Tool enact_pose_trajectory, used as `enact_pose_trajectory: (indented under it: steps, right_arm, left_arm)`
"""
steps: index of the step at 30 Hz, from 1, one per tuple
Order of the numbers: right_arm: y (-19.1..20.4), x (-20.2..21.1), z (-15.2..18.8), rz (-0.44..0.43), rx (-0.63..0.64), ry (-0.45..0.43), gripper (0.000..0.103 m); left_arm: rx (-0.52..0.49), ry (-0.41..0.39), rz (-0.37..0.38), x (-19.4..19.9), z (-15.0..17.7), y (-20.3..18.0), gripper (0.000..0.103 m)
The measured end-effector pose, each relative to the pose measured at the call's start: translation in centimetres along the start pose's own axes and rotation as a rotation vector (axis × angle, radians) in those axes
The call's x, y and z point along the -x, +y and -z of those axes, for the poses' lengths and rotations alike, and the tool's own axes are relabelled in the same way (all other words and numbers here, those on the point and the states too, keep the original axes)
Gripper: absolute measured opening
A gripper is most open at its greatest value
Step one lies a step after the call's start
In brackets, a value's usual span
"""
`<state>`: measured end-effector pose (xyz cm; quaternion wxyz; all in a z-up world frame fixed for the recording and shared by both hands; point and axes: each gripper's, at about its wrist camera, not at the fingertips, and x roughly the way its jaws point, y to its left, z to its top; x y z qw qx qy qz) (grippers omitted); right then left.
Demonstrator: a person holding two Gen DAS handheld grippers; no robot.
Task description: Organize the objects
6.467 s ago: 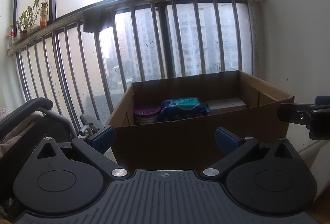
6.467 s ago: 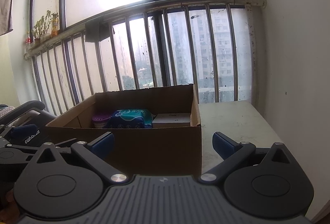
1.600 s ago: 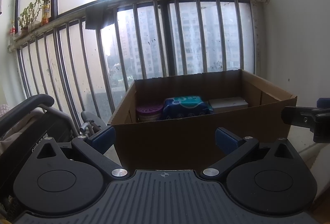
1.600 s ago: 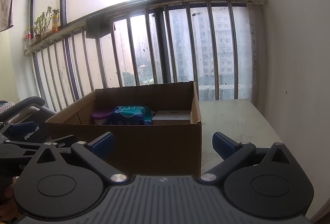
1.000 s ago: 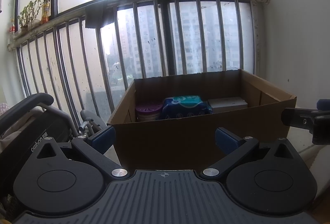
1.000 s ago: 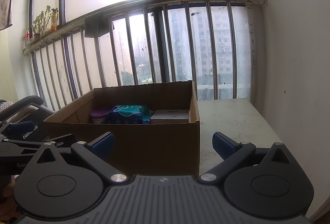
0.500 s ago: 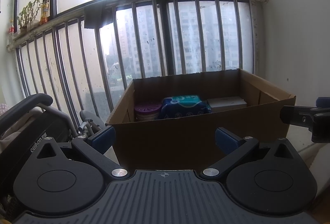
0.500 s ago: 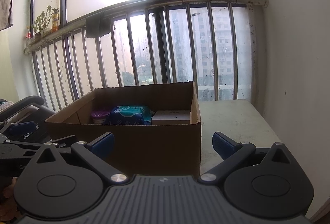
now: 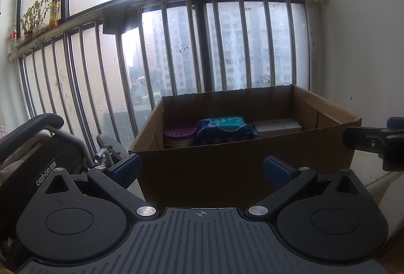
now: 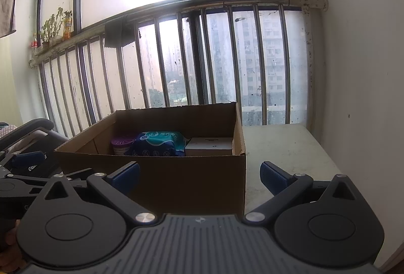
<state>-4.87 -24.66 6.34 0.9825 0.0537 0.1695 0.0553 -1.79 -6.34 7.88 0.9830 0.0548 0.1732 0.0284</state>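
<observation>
An open cardboard box point(image 9: 242, 170) stands on a white table, also in the right wrist view point(image 10: 176, 180). Inside it sit a purple-lidded tub point(image 9: 179, 132), a blue and teal soft pack point(image 9: 224, 129) and a white box point(image 9: 277, 124); all three show in the right wrist view: tub point(image 10: 121, 144), pack point(image 10: 159, 144), white box point(image 10: 209, 144). My left gripper point(image 9: 202, 169) is open and empty, just short of the box's near wall. My right gripper point(image 10: 199, 174) is open and empty at the box's near right corner.
A white table point(image 10: 285, 147) extends right of the box to a white wall point(image 10: 361, 72). A barred railing and window point(image 9: 202, 47) stand behind. A black wheelchair point(image 9: 38, 147) stands at the left. The right gripper's finger point(image 9: 373, 139) shows at the left view's right edge.
Almost nothing has changed; both views have only drifted slightly and both grippers stay open in front of the box.
</observation>
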Motion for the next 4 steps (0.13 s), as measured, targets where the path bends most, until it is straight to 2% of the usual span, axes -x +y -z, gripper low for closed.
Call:
enact_pose_trajectory:
  steps: [4]
  right_arm:
    - [-0.14,-0.05,-0.01,0.004,-0.004,0.003,0.103]
  left_arm:
    - [0.005,-0.007,0.005,0.12,0.06,0.19,0.103]
